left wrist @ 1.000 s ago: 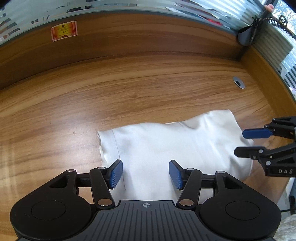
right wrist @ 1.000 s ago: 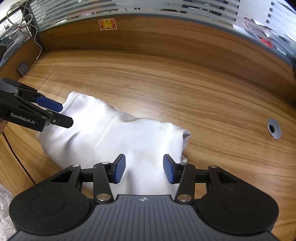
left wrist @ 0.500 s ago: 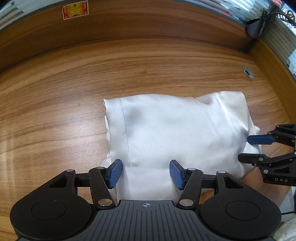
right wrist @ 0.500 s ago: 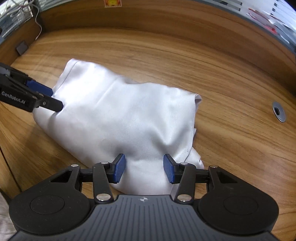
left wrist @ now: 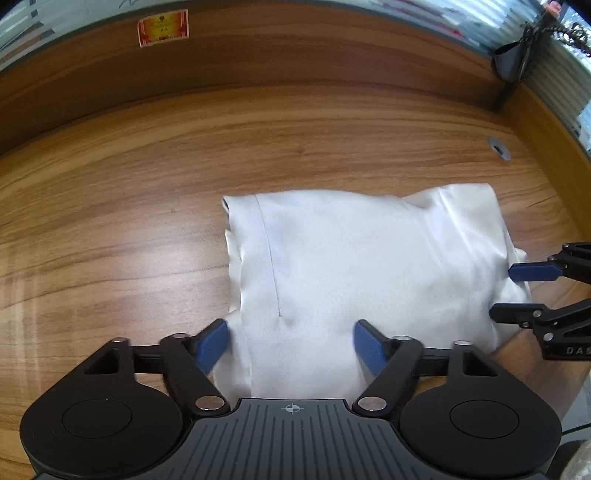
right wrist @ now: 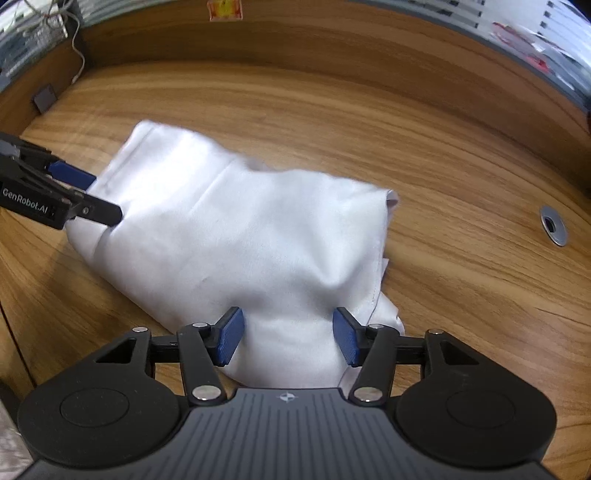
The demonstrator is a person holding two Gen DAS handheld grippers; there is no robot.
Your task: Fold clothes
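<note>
Between both sets of tongs lies the white garment (left wrist: 369, 273) — folded into a rough rectangle, flat on the wooden desk (left wrist: 147, 177), its near edge running under both wrist cameras.

Left tongs (left wrist: 291, 345): jaws apart and just been opening. Cloth sits between the blue pads (left wrist: 210, 345), but the pads don't press on it — the left pad is at the garment's left edge, the right pad over the fabric. A stitched seam runs away from these tongs near that left edge, ending in a small pucker just ahead of the jaws.

Right tongs (right wrist: 286, 339): jaws apart too, also just been opening. A soft bulge of fabric fills the gap; there's a gap between pads and cloth on both sides, so no grip. The hem corner pokes out just right of the right pad.

Cross views: from the left wrist, the right tongs show at the garment's far-right edge, one blue pad above and one black finger below the cloth edge. From the right wrist, the left tongs sit at the garment's left end, tips touching or just beside the fabric — can't tell which.

Beyond the garment, well apart from the tongs: a metal cable grommet (right wrist: 553, 225) in the desk, off to the right. A red-and-yellow sticker (left wrist: 163, 27) is on the raised back panel.
</note>
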